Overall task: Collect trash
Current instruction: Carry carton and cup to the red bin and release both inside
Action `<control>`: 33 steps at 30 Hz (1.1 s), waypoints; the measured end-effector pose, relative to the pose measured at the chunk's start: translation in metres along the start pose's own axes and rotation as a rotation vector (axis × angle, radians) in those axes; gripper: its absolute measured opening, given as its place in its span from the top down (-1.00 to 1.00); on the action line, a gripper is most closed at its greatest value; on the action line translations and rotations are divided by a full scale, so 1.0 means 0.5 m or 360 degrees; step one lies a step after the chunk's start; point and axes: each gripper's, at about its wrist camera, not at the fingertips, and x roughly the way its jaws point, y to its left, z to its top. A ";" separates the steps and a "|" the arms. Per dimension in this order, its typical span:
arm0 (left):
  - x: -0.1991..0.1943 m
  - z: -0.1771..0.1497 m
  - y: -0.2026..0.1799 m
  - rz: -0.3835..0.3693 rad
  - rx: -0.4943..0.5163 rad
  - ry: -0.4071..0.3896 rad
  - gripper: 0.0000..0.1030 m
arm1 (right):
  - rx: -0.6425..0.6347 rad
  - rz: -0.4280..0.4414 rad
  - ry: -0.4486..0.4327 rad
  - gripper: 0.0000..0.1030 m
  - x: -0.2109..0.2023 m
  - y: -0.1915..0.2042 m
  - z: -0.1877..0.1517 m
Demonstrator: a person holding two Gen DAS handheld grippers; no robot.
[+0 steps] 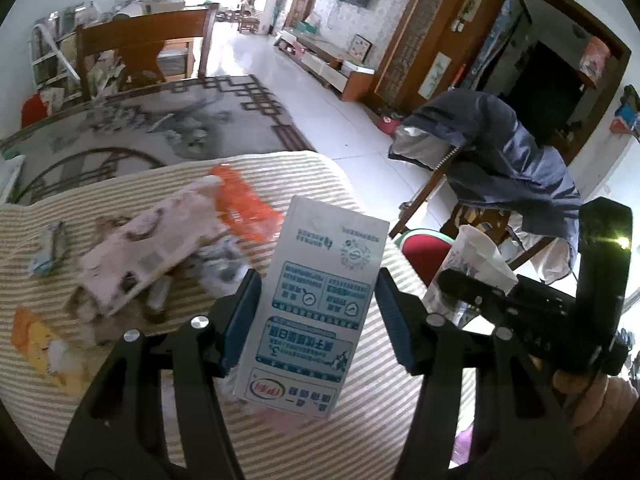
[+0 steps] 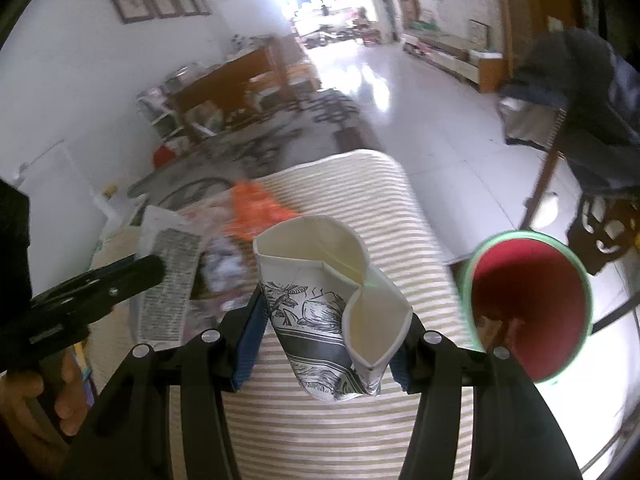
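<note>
Carry step: left gripper (image 1: 316, 312) fingers grasping milk carton (image 1: 312, 308); right gripper (image 2: 328, 332) fingers clenched on crushed paper cup (image 2: 332, 308). Next, likely: drop both into red bin (image 2: 528, 308) beside striped counter (image 2: 340, 432).

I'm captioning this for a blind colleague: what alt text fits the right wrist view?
The right gripper pinches a crushed paper cup with black leaf print above a striped tablecloth. A red bin with a green rim stands open to its right; the left gripper holds a carton at left.
</note>
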 end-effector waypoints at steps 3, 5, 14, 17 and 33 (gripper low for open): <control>0.030 0.010 -0.040 -0.0017 0.0020 0.0016 -0.10 | 0.0051 -0.0052 -0.0002 0.00 -0.010 -0.064 0.008; 0.051 0.017 -0.068 -0.0031 0.0031 0.0030 -0.10 | 0.0091 -0.0095 -0.0001 0.00 -0.016 -0.113 0.013; 0.159 0.032 -0.204 -0.0122 0.0101 0.0147 -0.10 | 0.0242 -0.0200 0.0028 0.00 -0.038 -0.288 0.013; 0.202 0.038 -0.251 -0.0167 0.0131 0.0194 -0.10 | 0.0280 -0.0218 0.0051 0.00 -0.043 -0.332 0.011; 0.371 0.025 -0.416 -0.0228 0.0239 0.0414 -0.34 | 0.0412 -0.0214 0.0043 -0.16 -0.044 -0.466 0.017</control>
